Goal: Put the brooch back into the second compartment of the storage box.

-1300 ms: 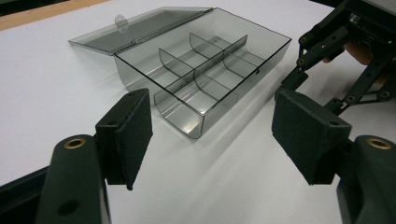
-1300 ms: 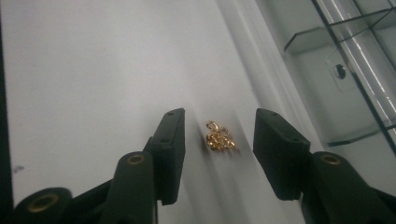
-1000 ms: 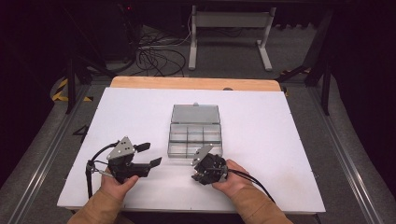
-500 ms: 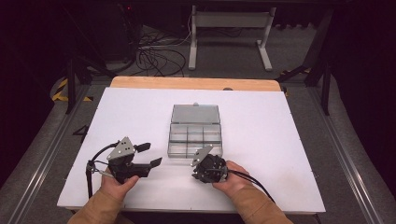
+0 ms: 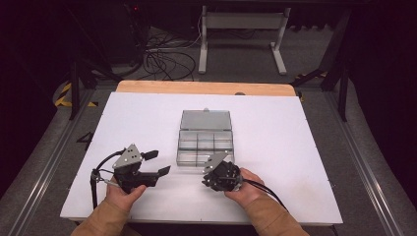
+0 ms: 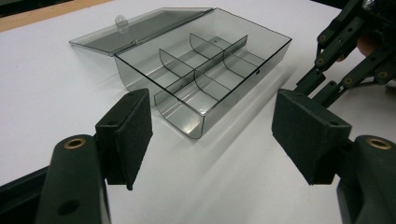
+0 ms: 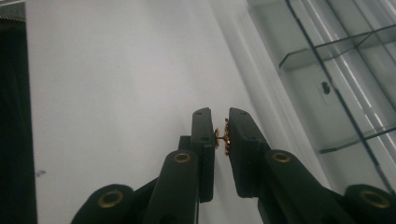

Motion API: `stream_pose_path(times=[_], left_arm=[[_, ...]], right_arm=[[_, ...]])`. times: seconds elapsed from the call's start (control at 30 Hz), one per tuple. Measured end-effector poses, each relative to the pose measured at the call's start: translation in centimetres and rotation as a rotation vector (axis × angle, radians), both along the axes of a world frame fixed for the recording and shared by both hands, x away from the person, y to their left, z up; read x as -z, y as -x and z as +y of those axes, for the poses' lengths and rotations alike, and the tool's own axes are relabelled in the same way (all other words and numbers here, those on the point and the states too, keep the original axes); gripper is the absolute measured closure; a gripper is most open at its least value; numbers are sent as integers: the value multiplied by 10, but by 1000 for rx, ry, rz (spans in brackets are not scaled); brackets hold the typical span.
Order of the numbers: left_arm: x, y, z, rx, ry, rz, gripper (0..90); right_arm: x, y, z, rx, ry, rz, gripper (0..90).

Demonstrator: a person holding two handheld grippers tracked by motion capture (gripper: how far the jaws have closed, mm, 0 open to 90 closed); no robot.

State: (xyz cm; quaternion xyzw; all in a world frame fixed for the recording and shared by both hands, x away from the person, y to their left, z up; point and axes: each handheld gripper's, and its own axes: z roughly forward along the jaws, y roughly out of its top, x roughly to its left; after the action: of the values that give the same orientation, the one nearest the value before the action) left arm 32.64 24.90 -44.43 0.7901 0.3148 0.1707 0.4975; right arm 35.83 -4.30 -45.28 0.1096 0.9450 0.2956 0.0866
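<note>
The white table carries a clear box, lid flat open behind it, six empty compartments. It sits mid-table, just ahead of both hands. The left tongs hang spread and idle beside the box, holding nothing. The right tongs have just been closing and now pinch a small gold trinket, probably an earring, at the box's near edge. To do this well, I'd keep the pinch firm, carry the trinket over one compartment, lower it close to the floor, then ease the tongs apart so it doesn't bounce out.
</note>
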Motion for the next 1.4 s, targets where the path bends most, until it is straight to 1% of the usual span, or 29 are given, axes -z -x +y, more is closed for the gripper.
stream_pose_path(times=[0.17,0.6,0.63,0.67,0.7,0.73,0.77,0.83,0.9,0.93,1.0,1.03,1.2,1.3,1.33,1.37,1.4], left_arm=[[0,0,0,-2,1,1,294],[0,0,0,-2,0,-1,294],[0,1,0,-5,5,3,294],[0,0,0,-5,4,2,294],[0,1,0,-4,7,5,294],[-1,0,0,-5,6,3,294],[-1,0,0,-5,4,2,294],[0,1,0,-6,1,2,294],[0,1,-1,-7,1,1,294],[-1,1,-1,-8,1,4,294],[0,0,-1,-7,1,4,294],[0,0,-1,-7,1,6,294],[0,0,-1,-6,1,9,294],[1,0,-1,-7,4,10,294],[1,0,-1,-6,4,10,294],[1,0,-1,-5,3,11,294],[1,0,-1,-4,3,11,294]], right_arm=[[-4,1,-3,-3,-16,-7,815],[-10,2,-5,-5,-30,-21,814],[-10,2,-5,-4,-32,-21,814],[-11,3,-5,0,-32,-24,814],[-12,3,-5,-12,-29,-33,814],[-13,3,-4,0,-32,-39,814],[-15,3,-5,-9,-27,-46,814],[-19,2,-6,-14,-33,-54,814],[-24,2,-8,-4,-47,-63,814],[-26,1,-10,-9,-46,-69,814],[-31,0,-13,13,-68,-68,814],[-33,-1,-15,9,-72,-71,814],[-42,-3,-23,25,-118,-73,814],[-48,-4,-26,43,-152,-75,814],[-51,-5,-26,50,-140,-65,814],[-55,-5,-24,49,-117,-75,814],[-60,-4,-23,45,-120,-99,814]])
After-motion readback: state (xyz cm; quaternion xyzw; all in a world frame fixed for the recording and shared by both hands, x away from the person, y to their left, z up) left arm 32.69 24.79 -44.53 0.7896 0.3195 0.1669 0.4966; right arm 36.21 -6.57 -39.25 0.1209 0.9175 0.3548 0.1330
